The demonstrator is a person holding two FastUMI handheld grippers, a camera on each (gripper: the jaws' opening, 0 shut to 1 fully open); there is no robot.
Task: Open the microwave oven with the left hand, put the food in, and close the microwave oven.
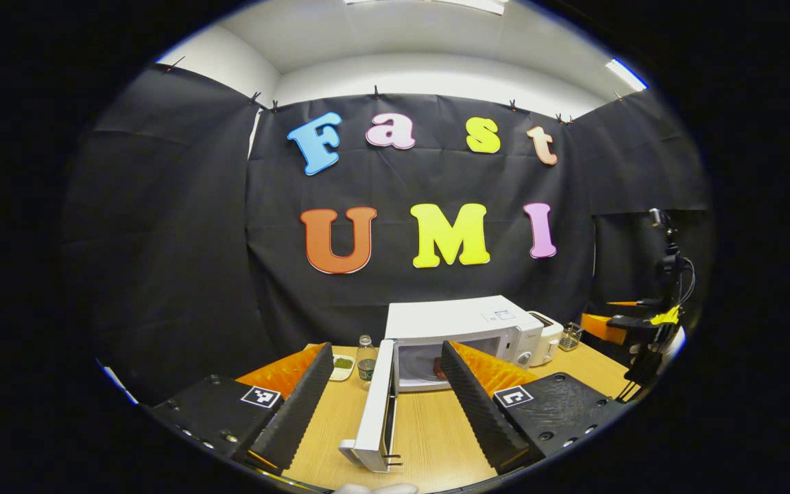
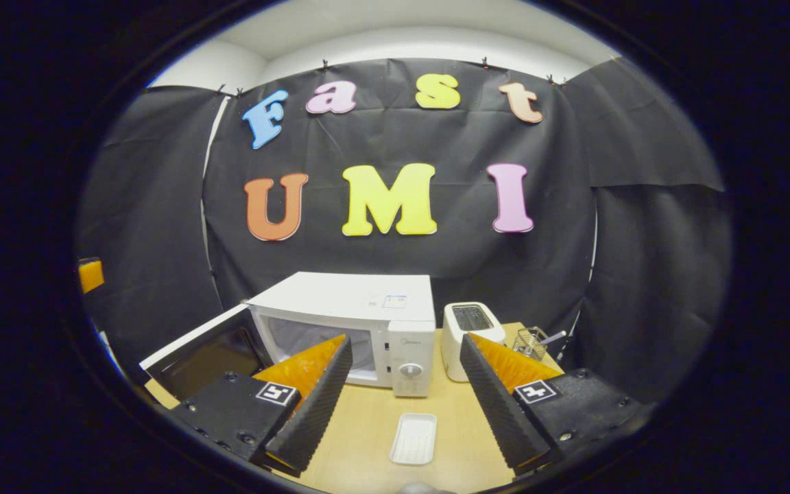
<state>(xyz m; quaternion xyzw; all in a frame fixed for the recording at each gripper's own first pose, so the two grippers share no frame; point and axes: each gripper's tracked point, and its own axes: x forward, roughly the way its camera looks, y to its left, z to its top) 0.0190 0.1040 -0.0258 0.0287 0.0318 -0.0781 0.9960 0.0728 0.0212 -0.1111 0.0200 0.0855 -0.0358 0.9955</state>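
1. Left gripper: jaws spread wide, nothing held. The free edge of the microwave door stands between the two fingers but touches neither.
2. Right gripper: jaws also spread wide and empty, hanging above the table in front of the microwave oven.
3. Door swung out to about square with the oven front, hinged on the oven's left. Cavity is open; a dark reddish item, likely the food, sits inside on the floor of the cavity, partly hidden behind the left gripper's right-hand finger.
4. A white tray lies empty on the table just below the control panel. Judged: the loading is done and closing is the step in hand.
5. To close well: set one left finger flat against the door's outer face near the free edge and push in an arc about the hinge. No need to pinch.
6. Keep the right gripper back from the opening so the door does not catch it.
7. Watch the bottle and small dish beside the hinge; press until the latch seats.
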